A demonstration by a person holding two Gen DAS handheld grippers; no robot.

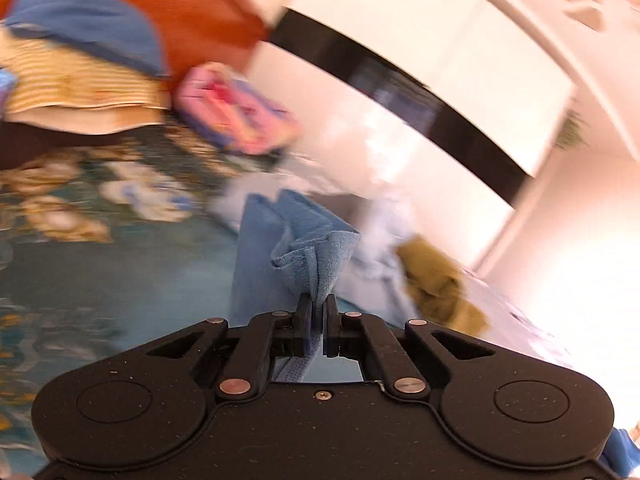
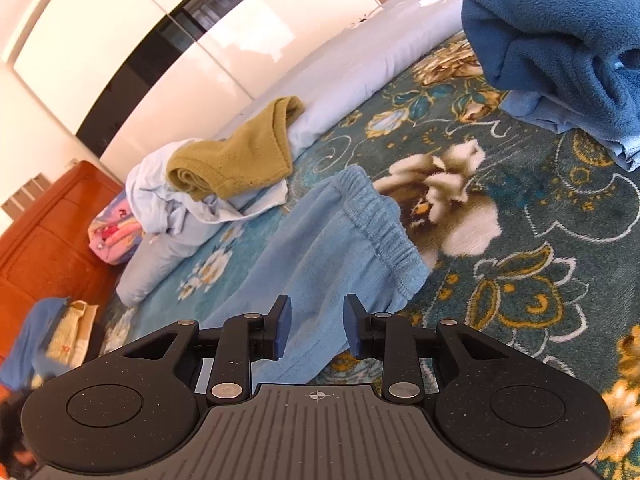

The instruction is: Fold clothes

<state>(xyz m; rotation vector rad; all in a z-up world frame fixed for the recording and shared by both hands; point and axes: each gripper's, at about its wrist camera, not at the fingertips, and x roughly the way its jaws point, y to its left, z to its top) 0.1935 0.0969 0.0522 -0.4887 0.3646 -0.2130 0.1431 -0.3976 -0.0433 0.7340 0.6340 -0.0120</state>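
The light blue trousers lie flat on the patterned bedspread, and their long axis runs from the elastic waistband, at the far end in the right wrist view, back toward the near left and under the right claw. That claw hangs just above the cloth with its jaws apart and nothing between its blue pads. The waistband lies straight ahead of it and a little to the right, so of the two claws this one is the nearer to that end.

The left claw is closed tight on a bunched fold of the same light blue cloth, which stands up in pleats from between its fingers. In its view the rest of the garment drops away to the left and below. Everything behind is smeared by motion blur, so how high the corner is lifted cannot be told.

The coming move looks to turn on this: one end is pinched and raised, while the waistband end rests on the bed ahead of the open claw. To fold lengthwise, the right claw would probably need to reach forward and close on the waistband edge.

Well apart, at the far left, an olive top sits on pale bedding; a dark blue fleece lies at the far right.
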